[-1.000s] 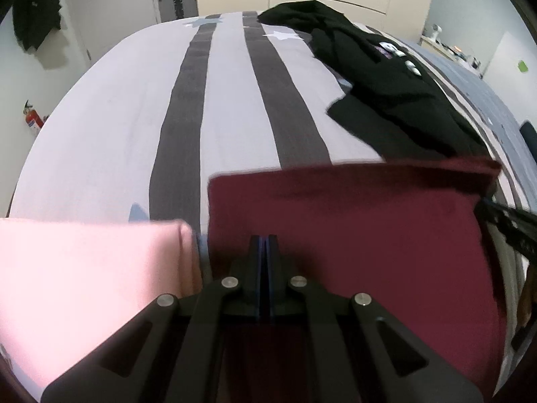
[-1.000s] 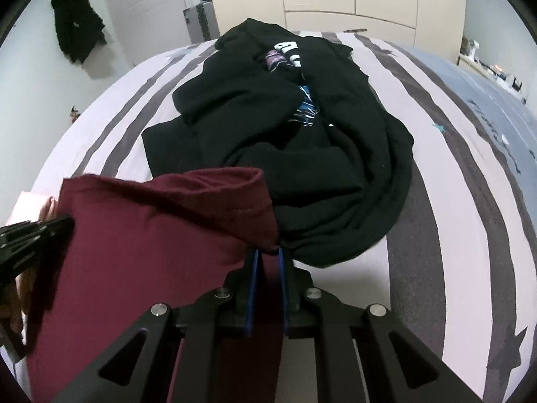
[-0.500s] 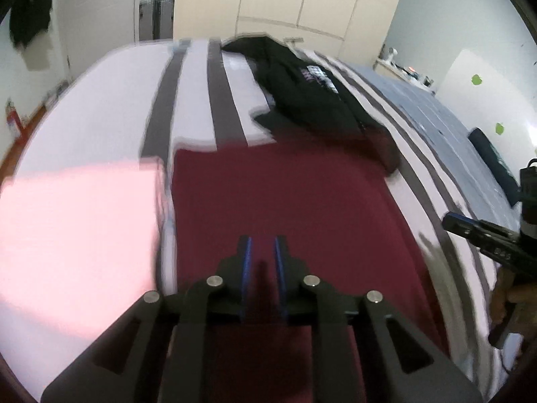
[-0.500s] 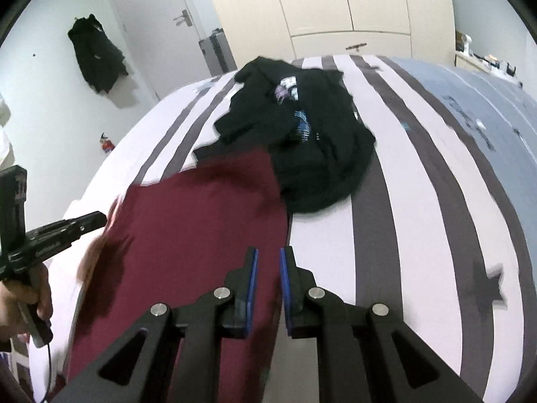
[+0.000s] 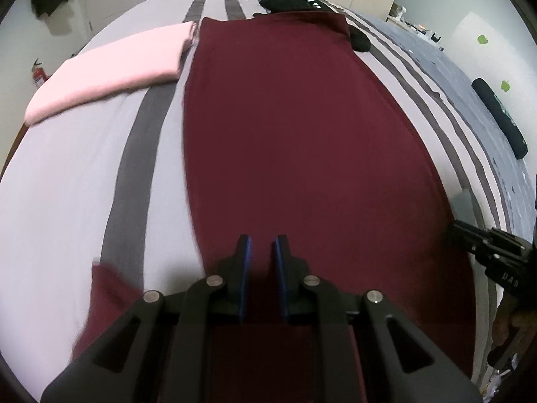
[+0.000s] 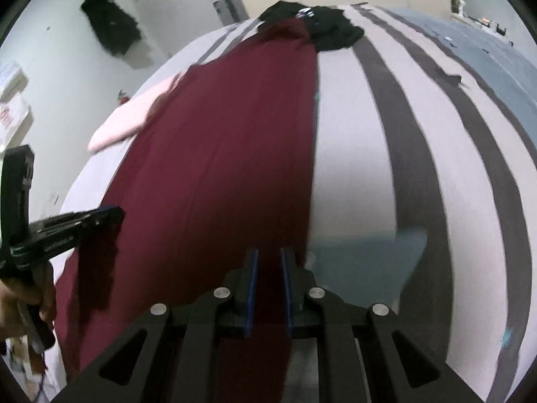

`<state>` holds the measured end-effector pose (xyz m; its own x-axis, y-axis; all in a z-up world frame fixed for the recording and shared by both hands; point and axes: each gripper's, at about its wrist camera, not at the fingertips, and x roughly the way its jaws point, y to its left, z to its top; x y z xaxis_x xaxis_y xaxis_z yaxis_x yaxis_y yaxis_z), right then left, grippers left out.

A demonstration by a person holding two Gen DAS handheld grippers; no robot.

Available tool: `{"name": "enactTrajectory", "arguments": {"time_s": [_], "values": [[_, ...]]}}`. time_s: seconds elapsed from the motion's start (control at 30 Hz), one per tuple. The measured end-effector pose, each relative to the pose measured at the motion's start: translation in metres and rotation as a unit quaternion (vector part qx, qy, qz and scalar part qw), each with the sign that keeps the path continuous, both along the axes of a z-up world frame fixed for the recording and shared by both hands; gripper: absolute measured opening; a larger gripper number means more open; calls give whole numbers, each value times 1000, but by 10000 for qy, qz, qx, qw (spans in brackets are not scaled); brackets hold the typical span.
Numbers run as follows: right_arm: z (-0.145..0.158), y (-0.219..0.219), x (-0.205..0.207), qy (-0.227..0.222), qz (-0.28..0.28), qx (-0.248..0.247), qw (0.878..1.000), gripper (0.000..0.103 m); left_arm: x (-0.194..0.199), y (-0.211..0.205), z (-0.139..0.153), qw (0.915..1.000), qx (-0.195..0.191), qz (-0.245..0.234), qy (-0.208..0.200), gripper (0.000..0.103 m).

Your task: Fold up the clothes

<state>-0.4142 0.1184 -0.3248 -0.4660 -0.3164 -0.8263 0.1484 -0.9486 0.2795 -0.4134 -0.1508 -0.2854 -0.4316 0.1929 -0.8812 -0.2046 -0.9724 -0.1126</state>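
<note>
1. Maroon garment (image 5: 302, 141): lay stretched long and flat on the striped bed cover (image 5: 84, 184), reaching from under both grippers to the far end of the bed. Its near hem was cut off behind the gripper frames; a small maroon flap (image 5: 107, 288) showed apart at the lower left, its join to the rest hidden.
2. Left gripper (image 5: 261, 252): hung over the near end of the garment, blue-lined jaws a little apart, no cloth pinched between them as far as could be seen. Whether the tips touched the fabric could not be told.
3. Right gripper (image 6: 269, 262): hung over the garment's right edge, jaws likewise a narrow gap apart with maroon cloth seen through the gap, nothing clamped. In the left wrist view it appeared only in part at the right border (image 5: 486, 252), with a hand half cut off below.
4. Pink folded garment (image 5: 110, 67): lay just beside the maroon one, on its left, mid-bed.
5. Black clothes (image 6: 332, 30): heaped at the far end, partly covered by the maroon garment's far edge; print illegible.
6. Dark item on the wall (image 6: 110, 30): blurred, kind unclear.
</note>
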Motion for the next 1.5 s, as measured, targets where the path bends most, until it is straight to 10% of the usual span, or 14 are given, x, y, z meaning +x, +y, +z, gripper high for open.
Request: {"name": "enactTrajectory", "arguments": {"time_s": [0.83,1.5], "values": [[10,-12,165,228,-310,260,9989,13,94,-24,17,9994,122,58,313,22],[-9,-70,207,25,261,273,9993,13,165,-74,-5,9960,46,895,66,22]]}}
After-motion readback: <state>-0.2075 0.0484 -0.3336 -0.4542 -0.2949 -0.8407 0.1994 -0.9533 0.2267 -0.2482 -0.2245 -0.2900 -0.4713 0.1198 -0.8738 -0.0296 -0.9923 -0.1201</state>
